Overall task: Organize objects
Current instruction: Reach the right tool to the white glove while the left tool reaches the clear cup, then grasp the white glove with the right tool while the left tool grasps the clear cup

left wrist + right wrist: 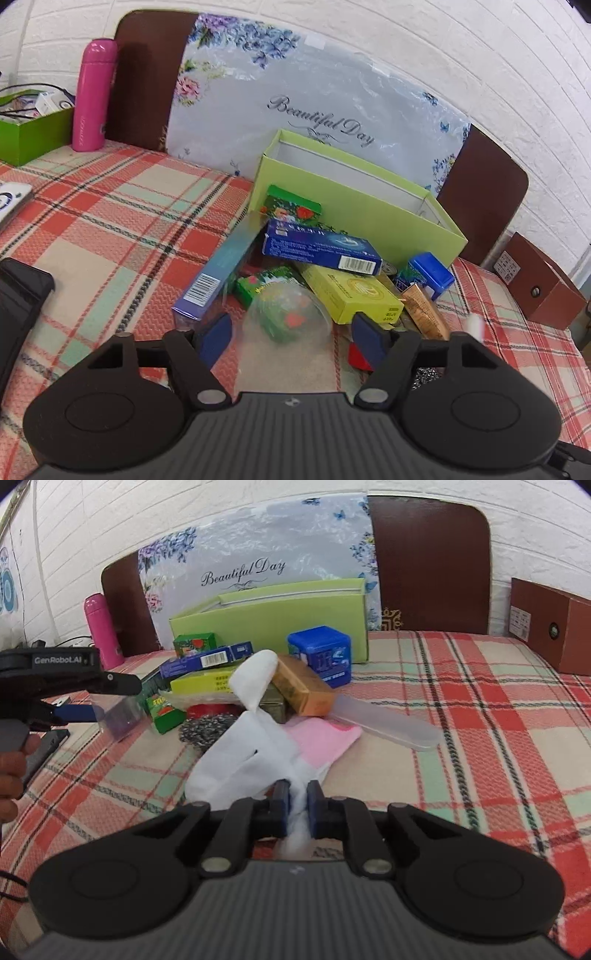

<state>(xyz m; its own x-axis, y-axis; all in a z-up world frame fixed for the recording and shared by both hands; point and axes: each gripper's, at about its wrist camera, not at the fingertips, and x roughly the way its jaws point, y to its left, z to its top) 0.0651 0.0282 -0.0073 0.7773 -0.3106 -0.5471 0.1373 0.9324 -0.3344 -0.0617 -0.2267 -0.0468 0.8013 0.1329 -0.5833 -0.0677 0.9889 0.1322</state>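
Hardly begun: light green open cardboard box (354, 206) at upper middle looks empty, pile of small boxes (321, 251) in front. Right gripper (297, 799) pinched on white cloth glove (236, 760); left gripper (291, 332) apart around clear plastic cup (288, 314).

Open box (273, 620) sits at back of worktop (480, 738) w/ headboard (428, 561) behind it; pile of small boxes (210, 659) lies just in front. Glove (243, 753) lies nearest, before the pile, w/ scourer (203, 729) to its left & flat case (388, 722) to its right. Flask (94, 96) stands far left, carton (550, 627) far right.
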